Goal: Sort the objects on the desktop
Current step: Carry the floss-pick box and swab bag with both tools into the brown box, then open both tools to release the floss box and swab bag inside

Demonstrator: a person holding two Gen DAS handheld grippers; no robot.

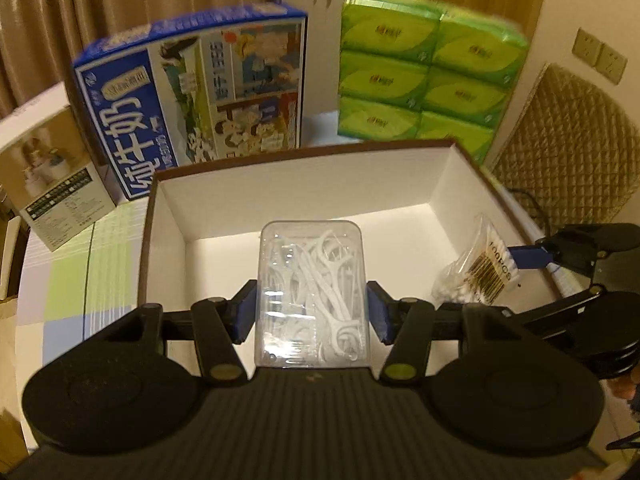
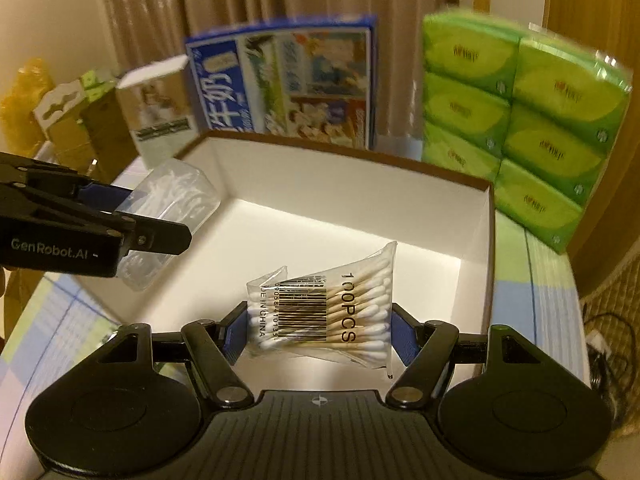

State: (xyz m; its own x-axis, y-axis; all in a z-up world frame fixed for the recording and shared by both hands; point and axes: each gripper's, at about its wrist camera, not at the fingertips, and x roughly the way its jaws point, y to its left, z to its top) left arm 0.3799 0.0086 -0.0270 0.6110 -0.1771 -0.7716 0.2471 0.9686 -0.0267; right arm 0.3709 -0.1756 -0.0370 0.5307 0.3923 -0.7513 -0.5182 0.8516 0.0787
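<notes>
My left gripper is shut on a clear plastic case of white floss picks and holds it over the open white box with a brown rim. My right gripper is shut on a clear bag of cotton swabs marked 100PCS, held over the same box near its right wall. In the left wrist view the swab bag and right gripper show at the right. In the right wrist view the floss case and left gripper show at the left.
A blue milk carton and a stack of green tissue packs stand behind the box. A small white product box stands at the left on a checked tablecloth. A quilted cover and cables lie at the right.
</notes>
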